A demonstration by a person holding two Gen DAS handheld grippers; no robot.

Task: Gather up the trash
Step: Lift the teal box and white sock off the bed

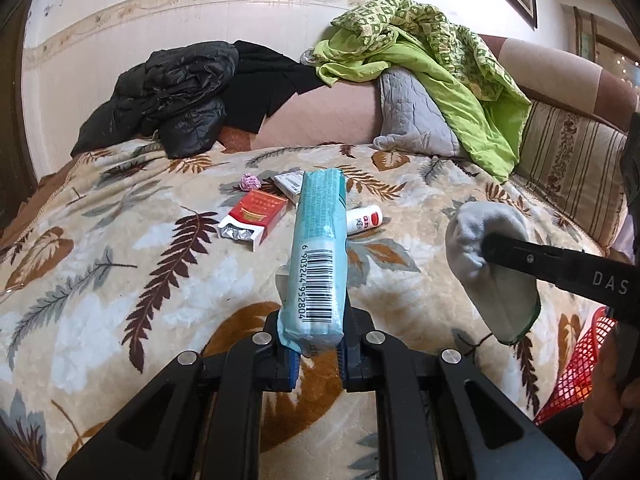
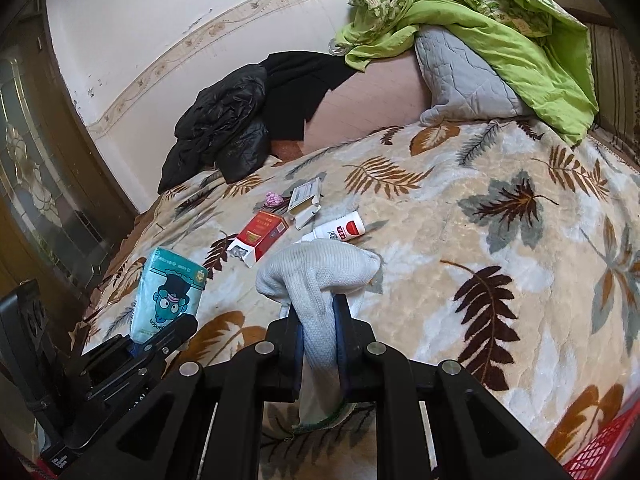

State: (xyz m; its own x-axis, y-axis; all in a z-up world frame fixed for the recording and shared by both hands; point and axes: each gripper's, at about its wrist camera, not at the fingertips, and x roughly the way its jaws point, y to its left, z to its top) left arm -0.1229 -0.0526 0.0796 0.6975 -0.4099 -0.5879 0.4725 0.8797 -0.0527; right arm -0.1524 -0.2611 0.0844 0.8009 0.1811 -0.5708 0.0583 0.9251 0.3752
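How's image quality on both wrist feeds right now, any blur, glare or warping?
Left wrist: sharp, the barcode on the tissue pack is readable; fisheye bends the wall border, corners vignetted. Right wrist: soft daylight, no glare, the sock crisp; horizon tilted, the door at left dark.

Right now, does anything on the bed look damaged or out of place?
Yes. The red cigarette pack lies torn open, its foil showing. A small white box beside it has its flap open. A crumpled pink wrapper and a white bottle on its side lie loose on the leaf-pattern blanket.
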